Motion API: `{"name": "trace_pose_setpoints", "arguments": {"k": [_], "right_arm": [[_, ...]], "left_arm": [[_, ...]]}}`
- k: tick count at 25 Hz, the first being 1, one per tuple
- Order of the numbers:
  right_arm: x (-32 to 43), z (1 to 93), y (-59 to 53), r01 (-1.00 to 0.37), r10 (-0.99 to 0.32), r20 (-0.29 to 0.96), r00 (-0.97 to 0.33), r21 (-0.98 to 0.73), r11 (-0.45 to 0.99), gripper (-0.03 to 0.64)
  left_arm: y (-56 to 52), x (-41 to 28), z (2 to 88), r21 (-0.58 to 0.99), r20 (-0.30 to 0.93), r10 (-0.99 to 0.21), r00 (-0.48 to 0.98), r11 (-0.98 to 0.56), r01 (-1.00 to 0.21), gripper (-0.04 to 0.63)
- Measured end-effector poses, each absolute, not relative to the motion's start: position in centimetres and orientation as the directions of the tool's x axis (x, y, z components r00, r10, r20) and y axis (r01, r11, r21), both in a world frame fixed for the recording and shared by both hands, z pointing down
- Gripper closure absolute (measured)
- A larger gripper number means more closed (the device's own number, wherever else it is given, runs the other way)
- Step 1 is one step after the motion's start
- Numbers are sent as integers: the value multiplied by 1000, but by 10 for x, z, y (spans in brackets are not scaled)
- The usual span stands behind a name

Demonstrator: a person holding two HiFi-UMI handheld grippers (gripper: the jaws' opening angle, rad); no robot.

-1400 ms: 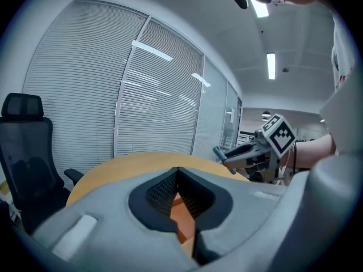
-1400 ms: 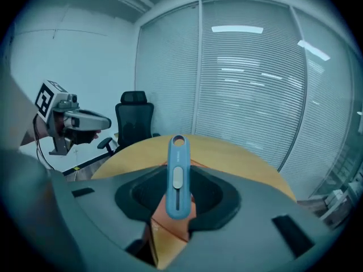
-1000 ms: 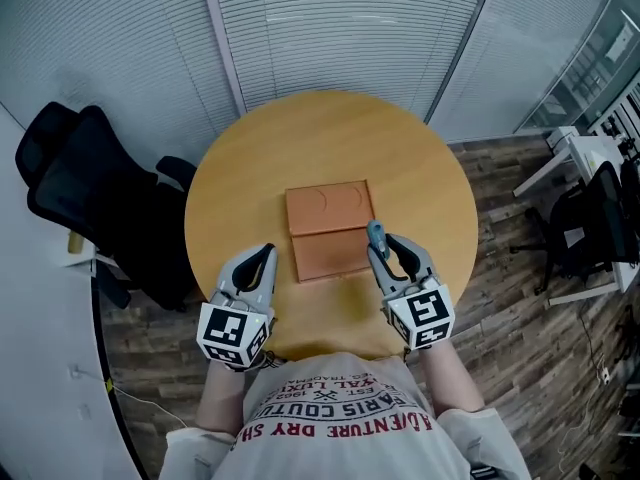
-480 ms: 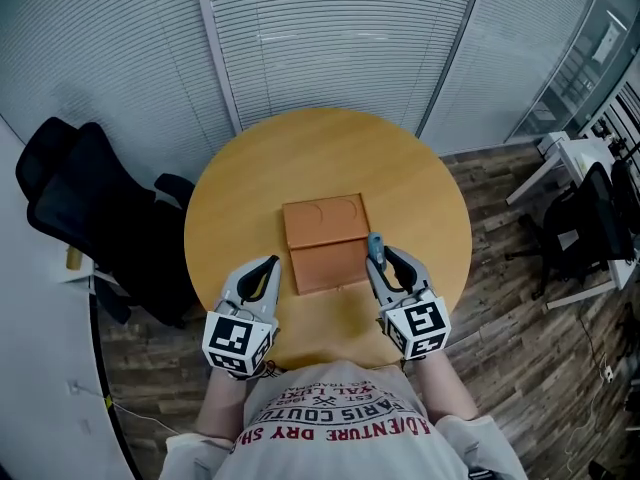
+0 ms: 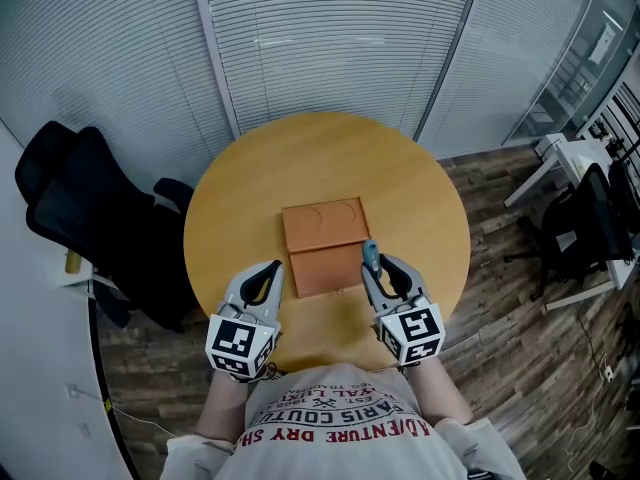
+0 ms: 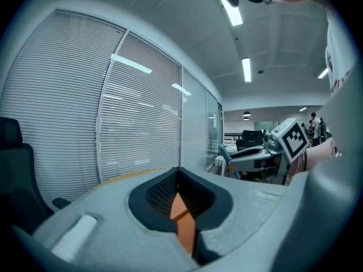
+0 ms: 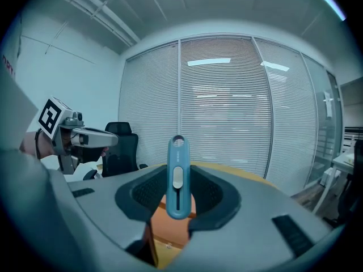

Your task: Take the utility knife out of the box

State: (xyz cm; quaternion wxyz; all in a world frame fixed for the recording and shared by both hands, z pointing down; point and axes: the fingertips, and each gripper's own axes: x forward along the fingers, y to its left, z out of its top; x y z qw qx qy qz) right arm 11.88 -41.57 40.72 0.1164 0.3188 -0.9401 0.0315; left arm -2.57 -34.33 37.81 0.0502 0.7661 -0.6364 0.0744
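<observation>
Since the utility knife (image 7: 177,177) stands upright between the jaws of my right hand-held gripper (image 7: 177,205), clamped on its lower body with the slider facing me, I judge the lift itself done: the knife is out of the box (image 5: 322,248) and held just above that box's near right corner. The box lies flat in the middle of the round desk (image 5: 250,183) as two orange panels, the far one marked with curved lines. I cannot tell whether anything else sits in it. What the next move calls for, I think, is a firm grip while I carry the knife off to my right, then lower it onto bare wood beside the box. My left hand-held gripper (image 5: 262,282) hangs near the box's near left corner with its jaws closed on nothing, only a sliver of orange showing past them, well apart from that path. A black office chair (image 5: 85,203) stands off the desk to my left, and slatted blinds (image 5: 340,38) lie beyond, neither in the way.
</observation>
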Motion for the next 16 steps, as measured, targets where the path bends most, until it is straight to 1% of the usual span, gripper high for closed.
{"name": "trace_pose_setpoints", "arguments": {"k": [6,16], "right_arm": [[113,409,-411,-588,-577,242,-780,34,808,486],[106,407,-411,-570,-552,231,-801,-14,822,486]], "left_arm": [[-343,-26,382,-15,186,-967,175,-181,-983,600],[-344,-27,384,-8,189,-968,167,-172,-985,600]]}}
